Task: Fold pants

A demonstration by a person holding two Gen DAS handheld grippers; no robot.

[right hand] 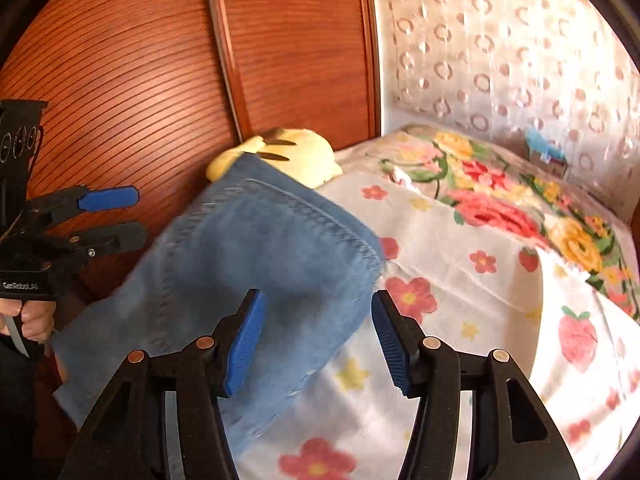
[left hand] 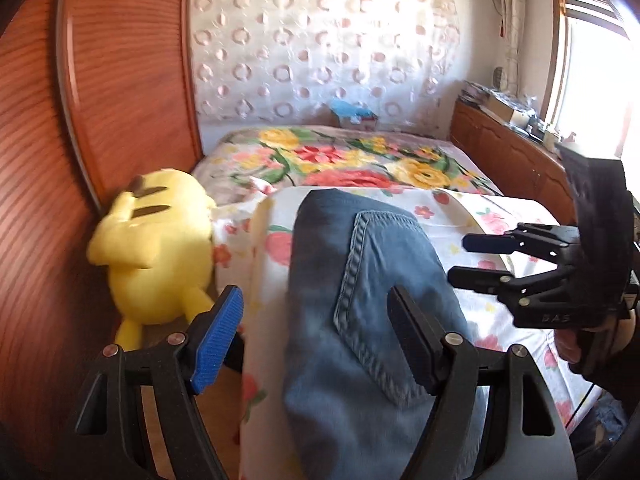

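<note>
Jeans (left hand: 360,320) folded into a narrow blue denim stack, lying on the floral sheet (left hand: 480,320) near the bed's front edge, back pocket (left hand: 380,280) facing up with its stitching visible. My left gripper (left hand: 316,340) is above the near end of the stack, jaws spread wide, nothing between the pads, no contact with the denim. My right gripper (right hand: 318,340) sits over the denim's right edge where it meets the sheet; jaws apart, pads clear of the fabric, nothing held. From the left camera the right gripper shows off to the right of the jeans, fingers apart over the sheet. Yellow plush toy (left hand: 156,236) sits just left of the jeans, against the wooden wardrobe door (left hand: 120,100). Brighter flowered blanket (left hand: 340,156) covers the far part of the bed. Ring-patterned curtain (left hand: 320,40) behind it, window (left hand: 600,60) and a cluttered wooden ledge (left hand: 512,136) at right. Both frames are motion-blurred.
</note>
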